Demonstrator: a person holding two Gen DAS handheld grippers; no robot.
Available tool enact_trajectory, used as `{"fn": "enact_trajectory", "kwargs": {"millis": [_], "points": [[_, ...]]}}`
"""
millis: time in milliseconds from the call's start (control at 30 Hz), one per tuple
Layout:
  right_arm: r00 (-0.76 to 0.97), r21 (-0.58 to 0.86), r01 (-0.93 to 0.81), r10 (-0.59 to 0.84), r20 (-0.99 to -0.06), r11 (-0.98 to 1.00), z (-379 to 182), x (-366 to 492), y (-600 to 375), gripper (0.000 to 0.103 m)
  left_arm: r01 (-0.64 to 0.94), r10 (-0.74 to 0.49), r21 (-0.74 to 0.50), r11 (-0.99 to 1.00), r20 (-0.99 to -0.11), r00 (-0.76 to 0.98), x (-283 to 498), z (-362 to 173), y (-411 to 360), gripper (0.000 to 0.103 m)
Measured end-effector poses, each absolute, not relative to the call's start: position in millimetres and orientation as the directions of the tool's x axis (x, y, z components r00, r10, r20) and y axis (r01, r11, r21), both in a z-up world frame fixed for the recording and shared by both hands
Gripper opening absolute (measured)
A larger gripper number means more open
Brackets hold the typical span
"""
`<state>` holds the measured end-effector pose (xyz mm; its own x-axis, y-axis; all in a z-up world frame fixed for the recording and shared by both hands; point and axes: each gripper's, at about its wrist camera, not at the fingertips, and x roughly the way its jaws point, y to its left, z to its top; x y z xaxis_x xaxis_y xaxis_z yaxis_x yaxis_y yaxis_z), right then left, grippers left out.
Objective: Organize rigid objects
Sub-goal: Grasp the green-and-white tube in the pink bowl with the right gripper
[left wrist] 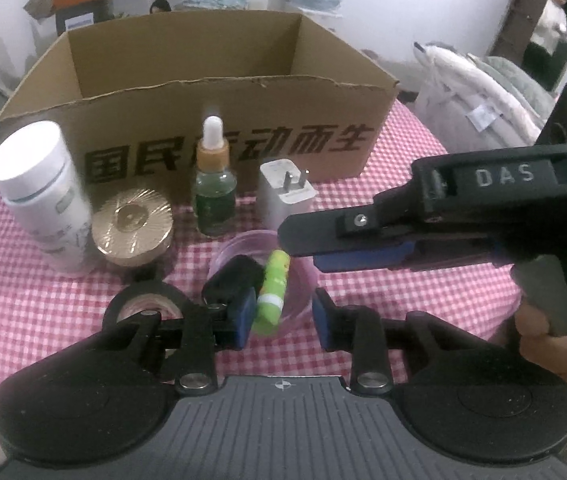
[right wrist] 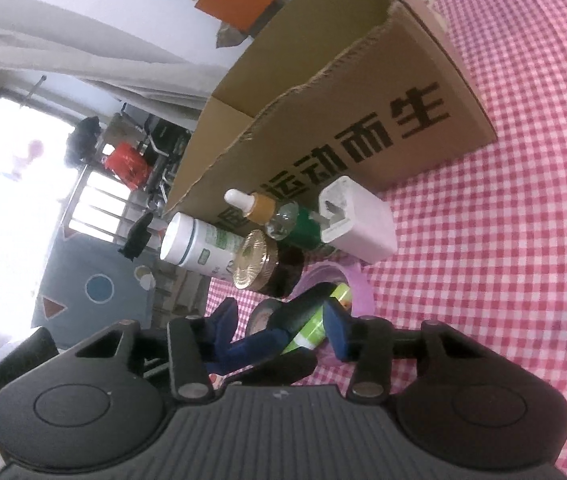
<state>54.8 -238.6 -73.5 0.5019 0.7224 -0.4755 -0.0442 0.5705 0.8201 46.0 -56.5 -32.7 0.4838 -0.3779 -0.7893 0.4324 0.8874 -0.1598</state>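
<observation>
Two claws meet at our pink cup (left wrist: 239, 248) on the worktop (left wrist: 423, 280): left claw (left wrist: 283, 316) clamped on the green tube (left wrist: 272, 292), right claw (right wrist: 283, 320) unclear, before the cardboard box (left wrist: 203, 80).

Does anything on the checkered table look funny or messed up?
The green tube lies tilted in the pink cup rather than standing like the bottles. The cardboard box has a ragged, torn front edge. Nothing looks spilled.
</observation>
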Motion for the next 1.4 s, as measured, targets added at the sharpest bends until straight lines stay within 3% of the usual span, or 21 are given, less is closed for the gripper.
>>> {"fn": "enact_trajectory", "kwargs": {"millis": [333,567,733,1400], "points": [[0.482,0.815,-0.013,0.718,-0.503,0.580,-81,62,-242,0.042,0.433,-0.367,-0.169,0.885,-0.825,0.429,62,-47,-68,0.030],[0.461,0.809,0.004,0.716,-0.523,0.588,-88,70,-240,0.039,0.407,-0.399,-0.240,0.881,-0.838,0.372,73,-58,-65,0.030],[0.440,0.799,0.004,0.716,-0.541,0.601,-88,75,-231,0.038,0.409,-0.419,-0.261,0.874,-0.832,0.365,72,-58,-65,0.023],[0.451,0.817,0.002,0.729,-0.515,0.577,-86,73,-224,0.036,0.400,-0.411,-0.229,0.888,-0.785,0.464,54,-36,-48,0.016]]}}
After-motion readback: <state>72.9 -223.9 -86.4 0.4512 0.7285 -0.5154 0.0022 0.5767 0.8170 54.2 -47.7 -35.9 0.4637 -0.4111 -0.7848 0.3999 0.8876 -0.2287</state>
